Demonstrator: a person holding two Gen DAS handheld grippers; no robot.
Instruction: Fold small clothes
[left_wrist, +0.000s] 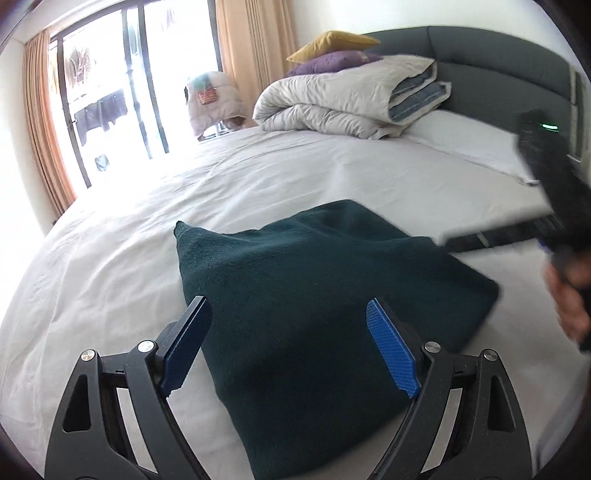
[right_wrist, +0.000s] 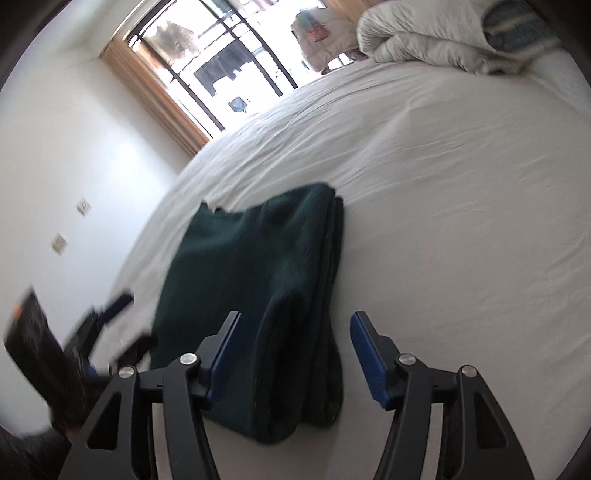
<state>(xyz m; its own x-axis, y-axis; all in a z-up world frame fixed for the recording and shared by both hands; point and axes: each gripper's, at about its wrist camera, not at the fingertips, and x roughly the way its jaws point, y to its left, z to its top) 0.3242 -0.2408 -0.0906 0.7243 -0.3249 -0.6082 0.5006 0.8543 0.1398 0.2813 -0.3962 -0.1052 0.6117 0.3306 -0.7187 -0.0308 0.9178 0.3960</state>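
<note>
The dark green cloth (left_wrist: 314, 288) lies folded on the white bed (left_wrist: 258, 177), its layered edge toward the right claw (right_wrist: 291, 350). Both the left claw (left_wrist: 288, 343) and the right are released and grasp nothing. This fold looks finished; next probably a last fold or setting it aside.

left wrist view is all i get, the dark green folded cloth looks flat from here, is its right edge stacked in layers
Observer: Yes, the right wrist view shows the dark green folded cloth with several layers stacked along its right edge.
Operator: are the right tongs on it
Observer: No, the right tongs stand open above that edge, pads clear of it.
Operator: anything on the wall behind
Observer: Two small pale wall switch plates sit on the white wall, left of the white-sheeted bed.
</note>
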